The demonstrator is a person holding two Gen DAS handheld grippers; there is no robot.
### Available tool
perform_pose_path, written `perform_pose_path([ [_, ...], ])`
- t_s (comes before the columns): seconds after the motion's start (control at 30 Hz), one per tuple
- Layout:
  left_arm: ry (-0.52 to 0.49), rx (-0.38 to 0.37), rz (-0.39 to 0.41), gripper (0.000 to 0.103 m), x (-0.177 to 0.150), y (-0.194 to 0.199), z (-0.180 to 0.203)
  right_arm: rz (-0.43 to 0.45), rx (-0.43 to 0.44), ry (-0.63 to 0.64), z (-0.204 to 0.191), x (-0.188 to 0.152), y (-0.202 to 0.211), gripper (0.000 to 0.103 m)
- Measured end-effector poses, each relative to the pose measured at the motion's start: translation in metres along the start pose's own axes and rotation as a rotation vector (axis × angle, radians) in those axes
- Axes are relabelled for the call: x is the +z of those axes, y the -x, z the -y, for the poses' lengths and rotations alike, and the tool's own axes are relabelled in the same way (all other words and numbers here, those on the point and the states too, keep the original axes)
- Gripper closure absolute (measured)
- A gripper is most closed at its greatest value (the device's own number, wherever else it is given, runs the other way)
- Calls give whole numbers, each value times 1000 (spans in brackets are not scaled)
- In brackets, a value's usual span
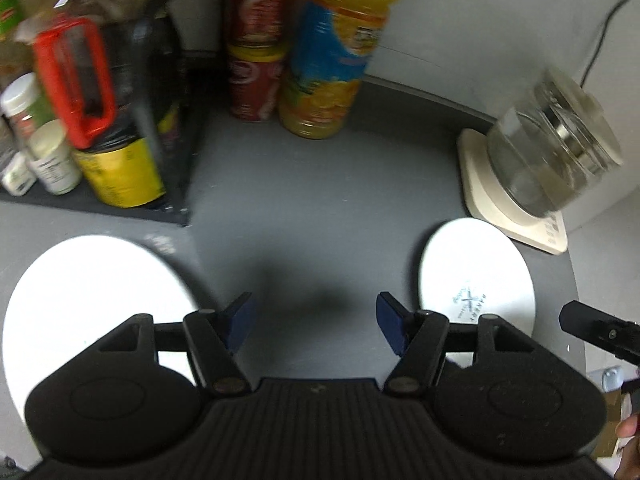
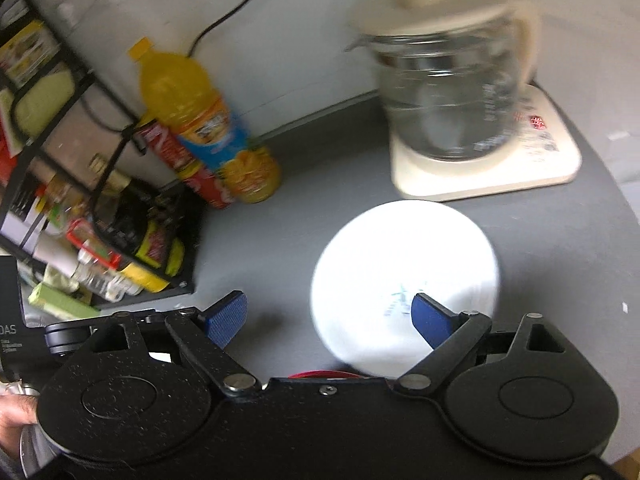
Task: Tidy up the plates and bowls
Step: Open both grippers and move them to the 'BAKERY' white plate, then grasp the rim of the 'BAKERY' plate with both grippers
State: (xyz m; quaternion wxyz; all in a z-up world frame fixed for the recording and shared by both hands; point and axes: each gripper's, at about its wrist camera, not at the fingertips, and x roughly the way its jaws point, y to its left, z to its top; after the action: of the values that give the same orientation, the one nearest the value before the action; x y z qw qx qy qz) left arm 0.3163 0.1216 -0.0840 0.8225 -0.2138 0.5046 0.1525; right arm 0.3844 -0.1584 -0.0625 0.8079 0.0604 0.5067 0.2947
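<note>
Two white plates lie on the grey tabletop. In the left wrist view a large plate [image 1: 92,304] lies at the lower left and a smaller one [image 1: 476,276], bottom up with a printed mark, at the right. My left gripper [image 1: 316,322] hangs open over the bare table between them, holding nothing. In the right wrist view the marked plate [image 2: 404,272] lies just ahead. My right gripper [image 2: 330,320] is open and empty, with its right pad [image 2: 434,322] over the plate's near part. A thin red edge [image 2: 324,374] shows under the gripper body; I cannot tell what it is.
A black wire rack [image 1: 160,128] full of jars and packets stands at the left. An orange juice bottle [image 1: 332,60] and stacked red cans [image 1: 256,40] stand by the back wall. A glass kettle [image 2: 448,80] on a cream base [image 2: 500,168] sits at the back right.
</note>
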Motion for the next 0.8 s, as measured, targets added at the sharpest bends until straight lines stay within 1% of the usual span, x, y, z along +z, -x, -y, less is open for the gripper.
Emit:
perform_pose_path([
  [0.13, -42, -17, -21, 38, 4, -12, 14, 11, -45, -48, 18, -4, 3, 14],
  [0.3, -89, -61, -47, 38, 11, -27, 33, 21, -94, -108, 37, -9, 6, 15],
  [0.5, -137, -103, -86, 38, 17, -51, 53, 0, -136, -204, 59, -18, 1, 23],
  [0.57, -152, -113, -98, 38, 17, -57, 56, -5, -140, -244, 67, -21, -3, 32],
  [0.6, -158, -119, -107, 39, 18, -62, 58, -10, -141, -265, 71, -23, -6, 34],
  [0.67, -167, -131, -124, 39, 19, -72, 61, -20, -143, -298, 77, -26, -11, 42],
  [0.7, -169, -136, -134, 39, 19, -77, 63, -24, -141, -311, 80, -26, -13, 44],
  [0.73, -169, -143, -145, 42, 20, -81, 64, -29, -139, -326, 83, -28, -16, 48],
  [0.77, -168, -149, -155, 42, 20, -86, 65, -36, -137, -342, 86, -29, -19, 52],
  [0.8, -167, -154, -165, 43, 20, -90, 66, -42, -137, -351, 89, -29, -22, 54],
])
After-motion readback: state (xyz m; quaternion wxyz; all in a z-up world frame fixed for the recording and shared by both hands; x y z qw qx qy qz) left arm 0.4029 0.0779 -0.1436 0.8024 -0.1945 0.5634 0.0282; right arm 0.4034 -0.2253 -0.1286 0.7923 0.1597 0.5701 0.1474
